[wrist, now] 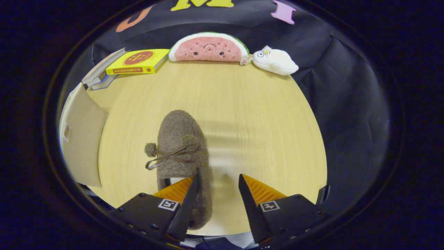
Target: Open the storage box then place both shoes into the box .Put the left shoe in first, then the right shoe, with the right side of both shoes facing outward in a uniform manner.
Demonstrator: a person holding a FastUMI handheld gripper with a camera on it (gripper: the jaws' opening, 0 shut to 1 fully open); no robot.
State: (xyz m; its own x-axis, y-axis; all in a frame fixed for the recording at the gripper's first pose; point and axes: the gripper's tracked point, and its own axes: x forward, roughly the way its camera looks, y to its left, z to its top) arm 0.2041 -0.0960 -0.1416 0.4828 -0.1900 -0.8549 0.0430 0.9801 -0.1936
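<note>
- Brown fleece covers the slipper [182, 146] that lies on the pale wooden desk [249, 114], toe pointing away from the tool [215, 187], with a ribbon bow and two pompoms across its top.
- The tool's fingers stand apart. One finger dips into the slipper's heel opening while the slipper's right wall runs into the gap between the fingers; the other finger hangs over bare desk beside the slipper, not touching it. Nothing is clamped yet.
- Only this one shoe is on the desk, so one shoe may already be packed; that is a guess, as I cannot tell which foot this one fits.
- A cardboard storage box [83, 135] sits at the desk's left side, well apart from the slipper. A flat panel faces the tool; whether it is an opened lid or a wall is unclear, and the inside is hidden.
- What looks left to do: close on the slipper's side wall, carry it to the box and set it in with its right side facing outward.
- Along the far edge lie a yellow book [138, 61] on a stack, a watermelon plush [208, 48] and a white plush toy [275, 61].
</note>
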